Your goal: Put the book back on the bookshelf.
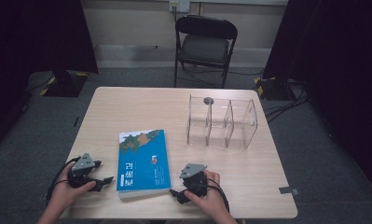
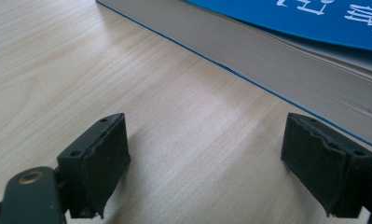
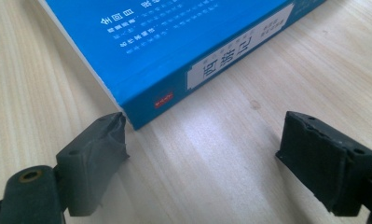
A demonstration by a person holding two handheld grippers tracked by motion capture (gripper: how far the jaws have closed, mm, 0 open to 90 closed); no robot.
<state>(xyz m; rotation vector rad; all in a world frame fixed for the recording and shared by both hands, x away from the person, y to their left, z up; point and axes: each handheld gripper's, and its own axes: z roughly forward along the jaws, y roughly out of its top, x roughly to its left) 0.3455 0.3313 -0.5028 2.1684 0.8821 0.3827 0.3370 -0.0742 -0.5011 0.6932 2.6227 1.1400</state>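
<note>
Both grippers, left (image 1: 104, 179) and right (image 1: 178, 196), wait with jaws spread wide and holding nothing, one on each side of the blue book (image 1: 143, 162), which lies flat on the table (image 1: 141, 105), not yet picked up.

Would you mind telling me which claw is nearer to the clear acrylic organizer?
Right. The right claw sits at the blue book's near right corner, below the clear acrylic organizer. The left claw sits on the book's far side, farther away.
</note>
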